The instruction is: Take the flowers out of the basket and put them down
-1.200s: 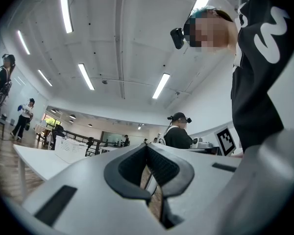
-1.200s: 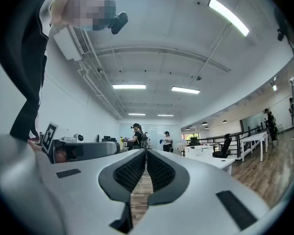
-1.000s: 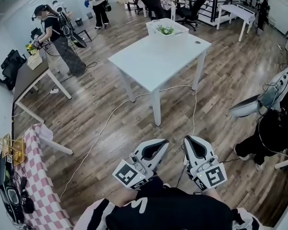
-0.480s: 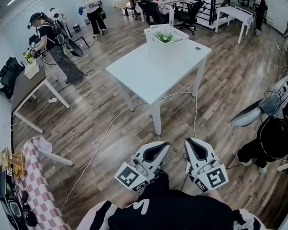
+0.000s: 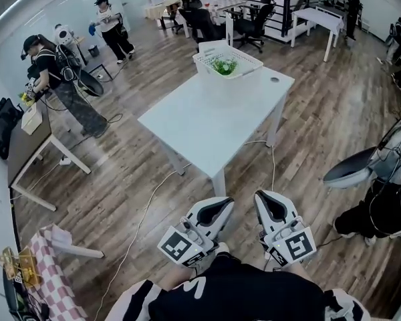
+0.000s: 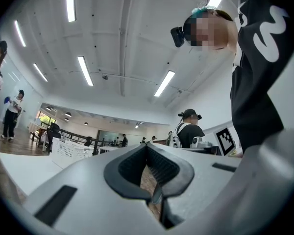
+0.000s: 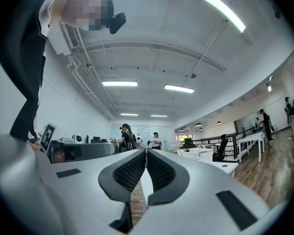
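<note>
The person is closing in: the white table [image 5: 207,122] sits nearer and fuller ahead of the tongs than it did a second ago, and the white basket [image 5: 208,60] at its far end has slid down the head view towards them, so this is the walk-up, with the task itself not yet begun. The left tongs [image 5: 217,207] are carried low against the body, tips together and nothing pinched between them; the left gripper view looks out past the shut tips across the room. The right tongs [image 5: 268,204] are just beside them, also pressed closed and empty. The flowers [image 5: 224,64], a small green clump, are still lying in the basket, well ahead of both tongs with the whole bare tabletop in between. By my reading they can't be reached from here, so the walker must come up to the table or round its side, and both tongs must open before any pick. What's in the way? A pale cable [image 5: 147,199] trails across the wooden floor ahead and off to the left tongs' side, running under the table, and it looks like a trip risk. Off the right tongs' side another person [image 5: 381,209] stands close to the path. Far out on the left side two more people [image 5: 57,79] work at a desk, well clear, and a checked cloth [image 5: 45,269] hangs low on that side. Black office chairs [image 5: 254,24] sit beyond the basket.
</note>
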`<action>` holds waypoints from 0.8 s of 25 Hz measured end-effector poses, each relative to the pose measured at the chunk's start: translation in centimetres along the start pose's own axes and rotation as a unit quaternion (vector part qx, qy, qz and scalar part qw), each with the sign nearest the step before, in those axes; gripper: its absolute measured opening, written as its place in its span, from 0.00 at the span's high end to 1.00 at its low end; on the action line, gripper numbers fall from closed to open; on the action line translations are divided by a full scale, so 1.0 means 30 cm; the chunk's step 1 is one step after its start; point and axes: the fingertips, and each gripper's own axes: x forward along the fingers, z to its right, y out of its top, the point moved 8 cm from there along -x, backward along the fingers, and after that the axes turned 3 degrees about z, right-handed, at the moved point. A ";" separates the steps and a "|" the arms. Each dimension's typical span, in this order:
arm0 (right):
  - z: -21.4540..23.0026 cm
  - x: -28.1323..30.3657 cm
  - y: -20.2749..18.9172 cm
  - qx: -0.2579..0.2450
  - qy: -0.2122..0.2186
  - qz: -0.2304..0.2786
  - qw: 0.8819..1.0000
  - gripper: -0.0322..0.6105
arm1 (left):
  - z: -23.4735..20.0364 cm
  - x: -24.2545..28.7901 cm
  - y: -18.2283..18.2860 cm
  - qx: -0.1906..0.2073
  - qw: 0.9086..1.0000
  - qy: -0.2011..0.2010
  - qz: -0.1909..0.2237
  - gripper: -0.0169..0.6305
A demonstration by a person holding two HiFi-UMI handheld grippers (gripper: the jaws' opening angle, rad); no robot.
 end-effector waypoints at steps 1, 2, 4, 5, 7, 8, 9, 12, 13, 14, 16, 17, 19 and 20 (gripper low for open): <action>0.011 0.036 -0.003 0.000 -0.003 0.002 1.000 0.91 | -0.039 0.014 0.004 0.001 1.000 -0.005 0.000 0.97; 0.018 0.069 -0.007 0.000 -0.006 0.004 1.000 0.91 | -0.074 0.025 0.009 0.002 1.000 -0.011 0.000 0.97; 0.026 0.127 -0.017 -0.001 -0.011 0.005 1.000 0.91 | -0.134 0.044 0.017 0.003 1.000 -0.021 0.002 0.97; 0.030 0.153 -0.022 -0.002 -0.014 0.006 1.000 0.91 | -0.161 0.054 0.019 0.003 1.000 -0.027 0.003 0.97; 0.039 0.197 -0.031 -0.004 -0.020 0.010 1.000 0.91 | -0.212 0.068 0.017 0.002 0.999 -0.036 0.004 0.97; 0.043 0.216 -0.036 -0.005 -0.023 0.011 1.000 0.91 | -0.234 0.074 0.016 0.002 0.999 -0.040 0.006 0.97; 0.048 0.230 -0.042 -0.006 -0.025 0.012 1.000 0.91 | -0.252 0.080 0.014 0.002 0.999 -0.043 0.006 0.97; 0.065 0.256 -0.057 -0.007 -0.030 0.007 0.999 0.91 | -0.285 0.096 0.009 -0.003 0.999 -0.046 0.000 0.97; 0.068 0.262 -0.061 -0.006 -0.031 0.005 0.999 0.91 | -0.292 0.098 0.006 -0.006 0.999 -0.045 -0.002 0.97; 0.070 0.269 -0.066 -0.005 -0.032 0.003 0.999 0.91 | -0.298 0.096 0.003 -0.009 0.999 -0.044 -0.002 0.97; 0.067 0.283 -0.071 -0.001 -0.032 0.002 0.999 0.91 | -0.312 0.088 -0.003 -0.012 0.999 -0.043 0.000 0.97; 0.067 0.289 -0.072 0.000 -0.033 0.002 0.999 0.91 | -0.319 0.087 -0.004 -0.013 0.999 -0.042 -0.001 0.97; 0.072 0.295 -0.074 -0.002 -0.034 0.000 0.999 0.91 | -0.331 0.091 -0.010 -0.016 0.999 -0.043 -0.004 0.97; 0.077 0.298 -0.078 -0.003 -0.035 -0.001 0.999 0.91 | -0.337 0.095 -0.014 -0.017 0.999 -0.042 -0.004 0.97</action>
